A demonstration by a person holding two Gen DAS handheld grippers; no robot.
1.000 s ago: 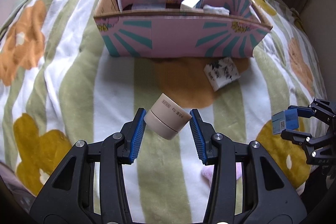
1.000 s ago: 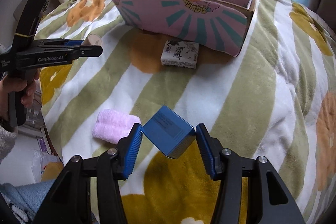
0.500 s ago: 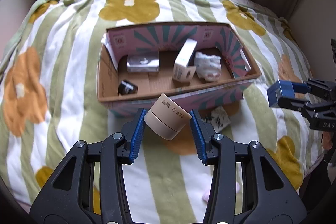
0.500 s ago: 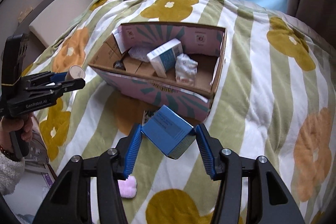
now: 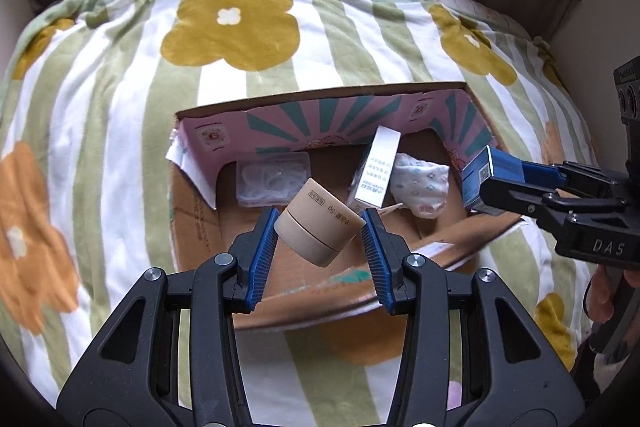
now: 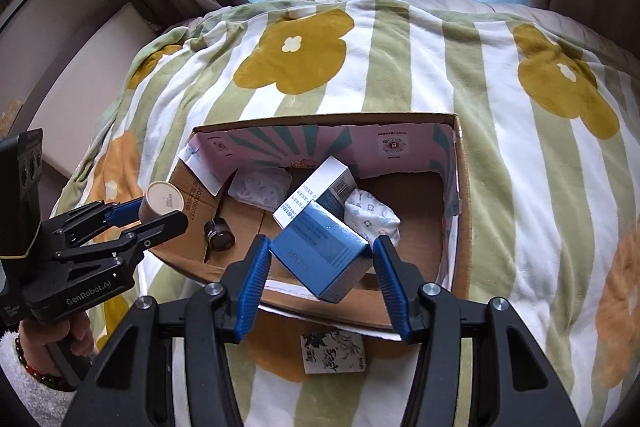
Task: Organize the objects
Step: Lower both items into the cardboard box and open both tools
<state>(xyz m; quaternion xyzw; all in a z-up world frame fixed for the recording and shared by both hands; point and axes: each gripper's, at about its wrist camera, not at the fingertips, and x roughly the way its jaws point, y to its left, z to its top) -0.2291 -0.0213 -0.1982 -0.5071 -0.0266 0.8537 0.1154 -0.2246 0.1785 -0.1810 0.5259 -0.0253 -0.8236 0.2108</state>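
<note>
My left gripper (image 5: 320,233) is shut on a beige round jar (image 5: 318,227) and holds it above the open cardboard box (image 5: 192,211); it shows in the right wrist view (image 6: 162,205) over the box's left flap. My right gripper (image 6: 320,259) is shut on a blue carton (image 6: 322,255) above the box's near wall (image 6: 332,301); the carton also shows in the left wrist view (image 5: 486,183) at the box's right wall. Inside lie a clear plastic case (image 6: 260,189), a white carton (image 6: 314,197), a rolled patterned cloth (image 6: 372,217) and a small dark jar (image 6: 218,235).
The box sits on a striped flower blanket (image 6: 500,167). A white packet with black print (image 6: 334,353) lies on the blanket just in front of the box. Curtains and a light blue pane stand behind. A beige ledge (image 6: 92,67) is at the left.
Both grippers have risen and moved forward with their loads, from low over the blanket to above the box. The box interior has come into view.
</note>
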